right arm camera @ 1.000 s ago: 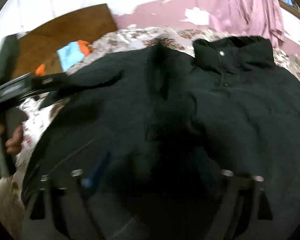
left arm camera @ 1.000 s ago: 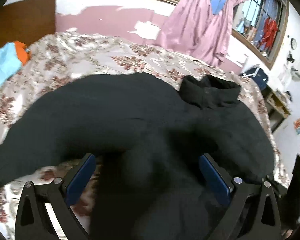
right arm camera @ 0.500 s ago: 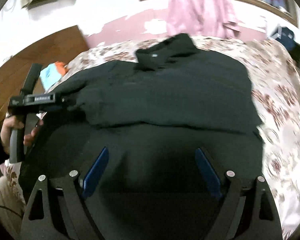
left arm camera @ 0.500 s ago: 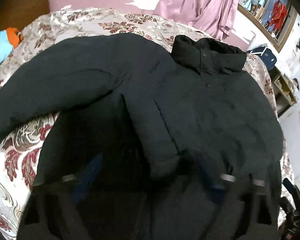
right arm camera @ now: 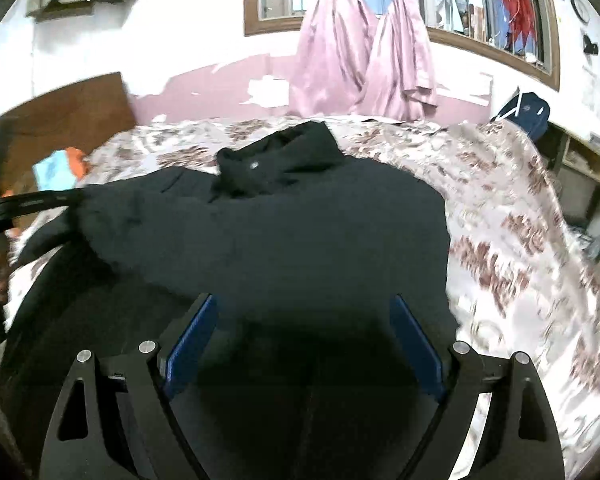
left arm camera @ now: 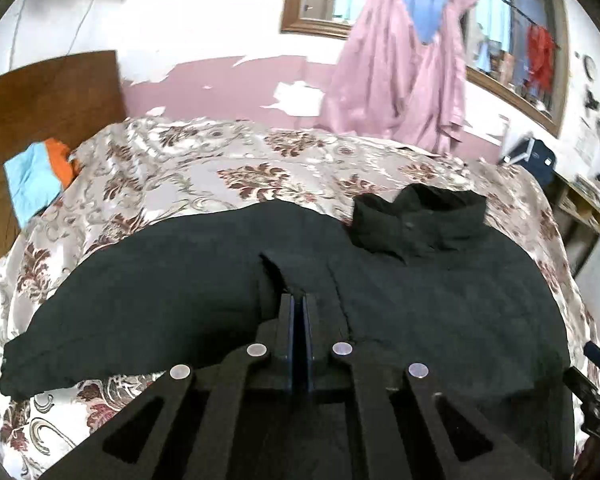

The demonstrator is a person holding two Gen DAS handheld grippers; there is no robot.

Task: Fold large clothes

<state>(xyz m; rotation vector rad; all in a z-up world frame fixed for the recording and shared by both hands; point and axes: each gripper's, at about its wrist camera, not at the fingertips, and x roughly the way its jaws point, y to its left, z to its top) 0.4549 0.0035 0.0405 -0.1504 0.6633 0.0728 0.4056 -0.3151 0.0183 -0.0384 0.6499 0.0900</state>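
A large black jacket [left arm camera: 440, 292] lies spread on the bed, collar [left arm camera: 420, 216] at the far side and one sleeve [left arm camera: 112, 320] stretched out to the left. My left gripper [left arm camera: 298, 299] is closing its jaws tight on a raised fold of the jacket near the armpit seam. In the right wrist view the left gripper [right arm camera: 40, 202] comes in from the left edge with the jacket's [right arm camera: 300, 224] side drawn up to its tip. My right gripper [right arm camera: 303, 303] hovers open over the jacket's lower part, with nothing pinched between its blue pads [right arm camera: 192, 332].
The floral bedspread [left arm camera: 220, 168] shows bare beyond the collar and to the right [right arm camera: 520, 248]. A blue and orange cloth [left arm camera: 36, 176] lies by the wooden headboard [left arm camera: 48, 92]. Pink curtains [left arm camera: 396, 80] hang behind the bed. A shelf [right arm camera: 588, 160] and a dark blue bag [right arm camera: 528, 112] stand at the right.
The left jaws went from wide open to shut on the jacket's fabric, and the gripper lifted. The right gripper drew back and up, staying open. The jacket's left side has been drawn up.
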